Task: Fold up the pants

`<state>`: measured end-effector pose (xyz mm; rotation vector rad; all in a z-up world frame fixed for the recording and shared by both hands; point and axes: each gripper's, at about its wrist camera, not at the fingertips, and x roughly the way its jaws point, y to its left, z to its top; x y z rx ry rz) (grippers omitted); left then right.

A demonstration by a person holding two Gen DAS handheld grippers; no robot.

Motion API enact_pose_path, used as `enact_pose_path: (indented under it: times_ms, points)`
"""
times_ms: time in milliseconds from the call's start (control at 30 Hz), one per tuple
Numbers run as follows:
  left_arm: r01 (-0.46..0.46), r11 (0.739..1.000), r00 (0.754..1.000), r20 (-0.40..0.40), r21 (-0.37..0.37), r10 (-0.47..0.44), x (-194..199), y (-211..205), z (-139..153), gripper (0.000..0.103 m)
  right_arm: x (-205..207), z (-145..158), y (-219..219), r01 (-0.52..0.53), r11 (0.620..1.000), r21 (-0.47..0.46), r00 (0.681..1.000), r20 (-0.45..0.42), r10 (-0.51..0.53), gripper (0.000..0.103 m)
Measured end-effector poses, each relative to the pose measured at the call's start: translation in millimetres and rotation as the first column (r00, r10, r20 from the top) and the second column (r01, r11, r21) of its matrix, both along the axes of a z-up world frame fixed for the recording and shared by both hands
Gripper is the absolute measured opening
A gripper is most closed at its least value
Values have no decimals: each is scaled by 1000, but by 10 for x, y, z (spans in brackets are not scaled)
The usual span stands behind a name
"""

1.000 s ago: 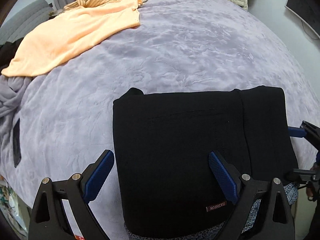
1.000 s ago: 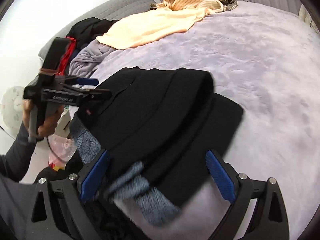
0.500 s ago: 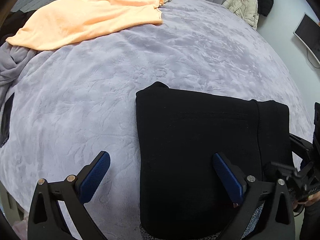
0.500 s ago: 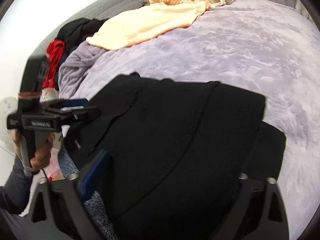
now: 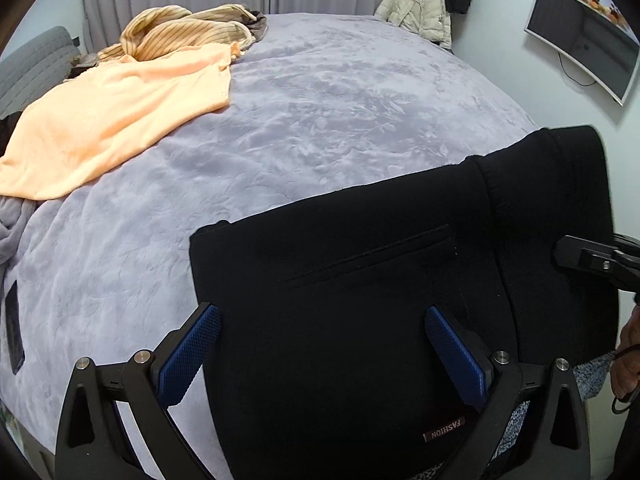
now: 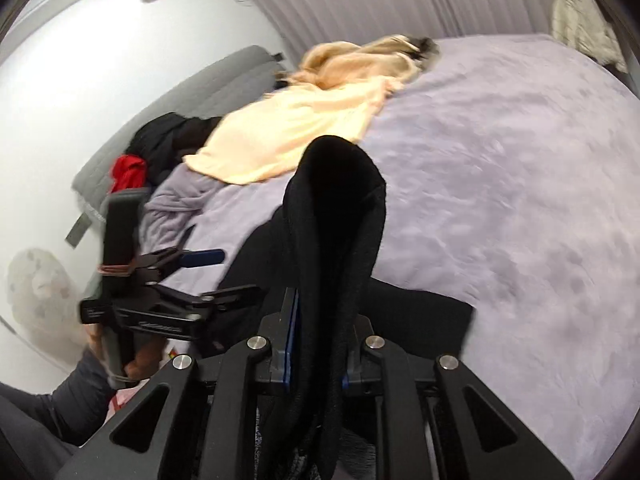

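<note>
1. My right gripper (image 6: 316, 344) has just been closing and now pinches a thick fold of the black pants (image 5: 360, 304), which stands up between its blue pads.
2. My left gripper (image 5: 320, 356) is spread wide; the pants lie under and between its fingers (image 5: 188, 352), but the pads do not press them.
3. The pants lie folded at the near edge of the lilac bedspread (image 5: 320, 120), their right side raised.
4. There are no boxes or baskets in view; an orange top (image 5: 112, 120) and a striped garment (image 5: 184, 32) lie loose at the far left of the bed.
</note>
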<state>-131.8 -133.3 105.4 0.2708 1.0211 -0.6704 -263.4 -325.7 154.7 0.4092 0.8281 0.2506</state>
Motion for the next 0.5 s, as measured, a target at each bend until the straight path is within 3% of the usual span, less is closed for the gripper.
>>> enact_pose_path:
  times_ms: [133,200,233,300,400,500]
  points:
    - [43,990,999,-10,131,-42,-53,-303,-395,102,103,-691,-207,105,994,-13,973,-203,-105,23]
    - [41,986,998,43,162,-49,-120,-344,-420,103,71,-788,-292,140,989,41,974,-186,-130,37]
    - [43,987,998,41,158,-50,-117,-329,-375,102,59,-782,-335,155,986,64,971,-193,-140,42]
    - [37,989,999,23,142,-41,-65,-259,-266,102,-19,-667,-426,214,976,39,962,-183,-203,66]
    - [-29,992,997,73,119,21,31,-102,-76,102,-159,-339,-389,294,944,-152,949,-72,-307,73]
    - [-112,984,992,76,135,102,231,-51,-102,102,-148,-25,-56,241,934,-264,970,35,-241,82]
